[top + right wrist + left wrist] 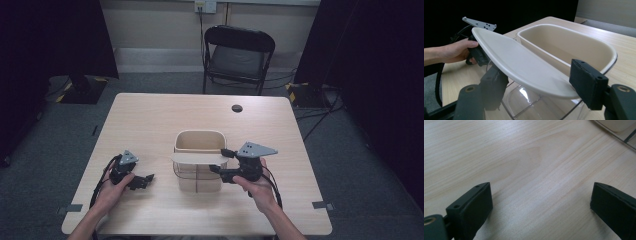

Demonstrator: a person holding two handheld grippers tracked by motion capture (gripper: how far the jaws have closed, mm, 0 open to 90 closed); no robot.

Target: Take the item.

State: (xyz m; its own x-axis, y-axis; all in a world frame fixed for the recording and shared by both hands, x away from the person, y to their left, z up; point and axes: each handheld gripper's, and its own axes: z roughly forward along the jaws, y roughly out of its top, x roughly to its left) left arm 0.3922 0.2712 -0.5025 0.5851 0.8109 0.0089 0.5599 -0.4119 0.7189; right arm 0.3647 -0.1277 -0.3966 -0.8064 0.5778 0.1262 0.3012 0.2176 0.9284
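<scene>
One cream lid (524, 67) between the right tongs (544, 85).

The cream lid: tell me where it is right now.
In the high view the cream lid lies flat across the near half of the container at table centre, its right end between the right tongs.

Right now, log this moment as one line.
left gripper: open, on table | right gripper: gripping lid over container | lid: tilted, partly off
</scene>
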